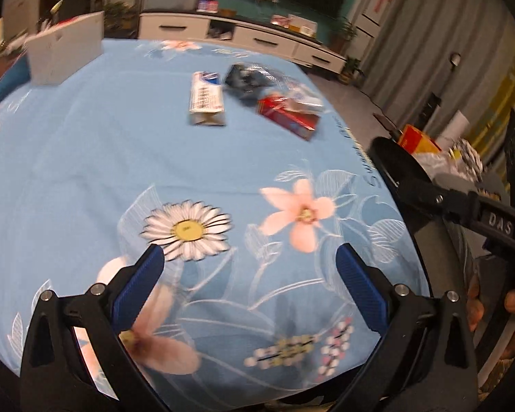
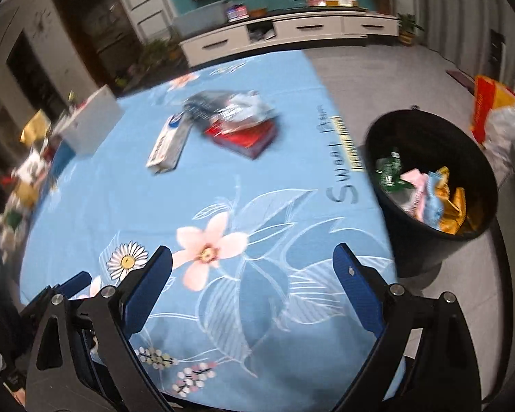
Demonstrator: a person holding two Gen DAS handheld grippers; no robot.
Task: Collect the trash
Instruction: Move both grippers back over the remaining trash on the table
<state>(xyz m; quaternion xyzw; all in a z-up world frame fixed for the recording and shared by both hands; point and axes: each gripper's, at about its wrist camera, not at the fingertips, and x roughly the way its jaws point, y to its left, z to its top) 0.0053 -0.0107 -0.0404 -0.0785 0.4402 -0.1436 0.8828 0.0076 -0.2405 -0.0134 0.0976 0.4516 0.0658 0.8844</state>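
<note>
**Tongs empty over the counter, cartons still to collect**

Nearest the lens, both pairs of tongs stand spread with nothing between their blue pads: the left tongs [image 1: 249, 257] and the right tongs [image 2: 252, 261] hang over the flowered blue cloth of the counter [image 2: 96, 206].

Largest of what matters is the black bin [image 2: 432, 185], standing on the floor just beside the counter's right edge and already partly filled with wrappers.

Next comes the trash itself, clustered toward the far side of the counter, well apart from both tongs. A red carton [image 2: 243, 135] lies flat, with a crumpled clear wrapper [image 2: 247, 106] touching or overlapping it; motion blur makes it hard to say which. Just beside them lies a long white carton [image 2: 168, 146], and a dark crinkled bag [image 1: 245, 79] sits behind.

By my judgement the cartons are light, thin card that would crush under a hard squeeze; take the white one across its narrow width near the middle. Film and bag are limp and slippery, so pinch a bunched fold.
</note>
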